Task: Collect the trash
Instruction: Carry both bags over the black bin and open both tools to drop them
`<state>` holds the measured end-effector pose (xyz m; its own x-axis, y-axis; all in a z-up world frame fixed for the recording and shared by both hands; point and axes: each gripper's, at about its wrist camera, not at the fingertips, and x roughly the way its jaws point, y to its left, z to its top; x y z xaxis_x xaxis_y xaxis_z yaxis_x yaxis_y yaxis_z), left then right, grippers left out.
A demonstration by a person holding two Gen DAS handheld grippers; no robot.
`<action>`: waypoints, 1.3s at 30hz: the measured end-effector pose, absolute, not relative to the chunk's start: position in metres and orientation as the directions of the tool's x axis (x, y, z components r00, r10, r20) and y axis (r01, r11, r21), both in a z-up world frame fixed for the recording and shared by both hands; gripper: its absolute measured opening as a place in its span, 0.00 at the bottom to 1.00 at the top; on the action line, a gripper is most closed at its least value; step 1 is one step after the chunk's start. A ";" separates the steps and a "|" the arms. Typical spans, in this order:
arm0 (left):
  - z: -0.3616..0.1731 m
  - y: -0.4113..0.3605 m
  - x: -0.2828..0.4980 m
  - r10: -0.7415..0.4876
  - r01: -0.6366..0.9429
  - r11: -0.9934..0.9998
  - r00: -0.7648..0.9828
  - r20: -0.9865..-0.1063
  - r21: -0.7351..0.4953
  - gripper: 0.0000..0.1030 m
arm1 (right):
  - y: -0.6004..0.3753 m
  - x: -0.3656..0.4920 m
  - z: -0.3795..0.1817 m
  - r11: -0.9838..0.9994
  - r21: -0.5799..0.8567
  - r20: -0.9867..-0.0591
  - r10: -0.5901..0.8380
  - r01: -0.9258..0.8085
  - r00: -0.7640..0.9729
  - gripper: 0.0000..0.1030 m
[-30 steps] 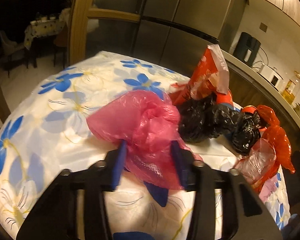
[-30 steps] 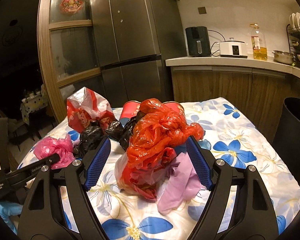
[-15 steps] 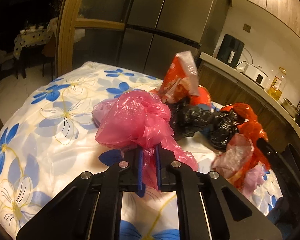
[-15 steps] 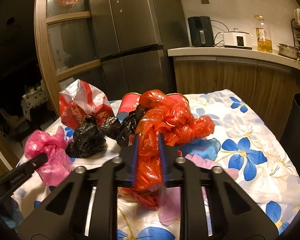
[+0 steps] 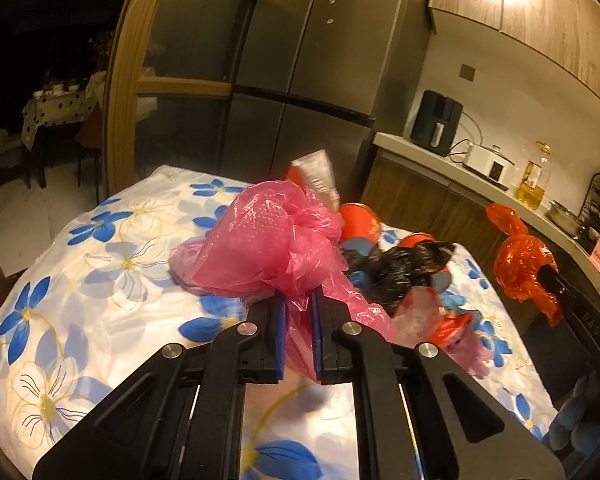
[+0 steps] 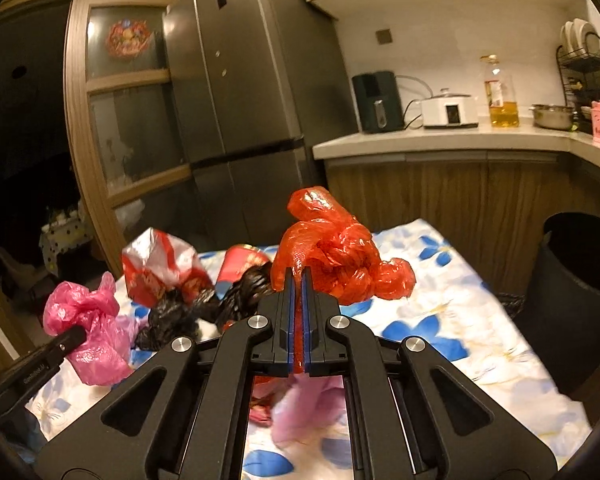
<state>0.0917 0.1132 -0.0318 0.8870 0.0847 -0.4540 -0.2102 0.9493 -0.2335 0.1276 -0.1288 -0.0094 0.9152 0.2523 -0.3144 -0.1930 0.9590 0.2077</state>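
My left gripper (image 5: 299, 300) is shut on a crumpled pink plastic bag (image 5: 268, 248), which is lifted above the flowered tablecloth (image 5: 100, 264). In the right wrist view my right gripper (image 6: 299, 280) is shut on a knotted red plastic bag (image 6: 336, 260), also raised off the table. Each bag shows in the other view too: the pink bag (image 6: 88, 320) at the left, the red bag (image 5: 520, 264) at the right. Black plastic bags (image 5: 400, 272) (image 6: 188, 312), a red-and-white wrapper (image 6: 160, 264) and a red cup (image 5: 358, 220) still lie on the cloth.
A dark trash bin (image 6: 580, 300) stands at the table's right end. Behind are a steel fridge (image 6: 240, 100), a wooden door frame (image 5: 128, 92) and a counter (image 6: 440, 140) with appliances and an oil bottle. Pale pink plastic (image 6: 300, 412) lies under my right gripper.
Both grippers went from open around their bags to shut on them. Both then rose, lifting the pink bag and the red bag off the tablecloth.
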 end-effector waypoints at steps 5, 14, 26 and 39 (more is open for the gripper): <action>-0.021 0.087 0.087 0.038 -0.149 0.961 0.905 -0.425 -0.231 0.10 | -0.155 0.108 -0.001 0.962 0.214 -0.298 0.227 -0.167 0.927 0.03; -0.007 0.018 0.093 -0.081 0.001 0.980 0.915 -0.394 -0.197 0.10 | -0.208 0.083 0.007 0.975 0.207 -0.280 0.141 -0.083 0.950 0.03; 0.010 -0.114 0.123 -0.324 0.286 0.945 0.877 -0.354 -0.158 0.10 | -0.310 0.068 0.011 0.978 0.180 -0.252 -0.056 0.103 0.966 0.03; 0.015 -0.241 0.164 -0.494 0.479 0.868 0.815 -0.302 -0.129 0.10 | -0.403 0.077 0.005 0.947 0.215 -0.251 -0.183 0.239 0.951 0.03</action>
<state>0.1639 -0.2405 0.0151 0.8150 -0.4944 -0.3024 0.4790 0.8683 -0.1287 0.0770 -0.4026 0.0048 0.9506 -0.1829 -0.2509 0.2389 0.9470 0.2146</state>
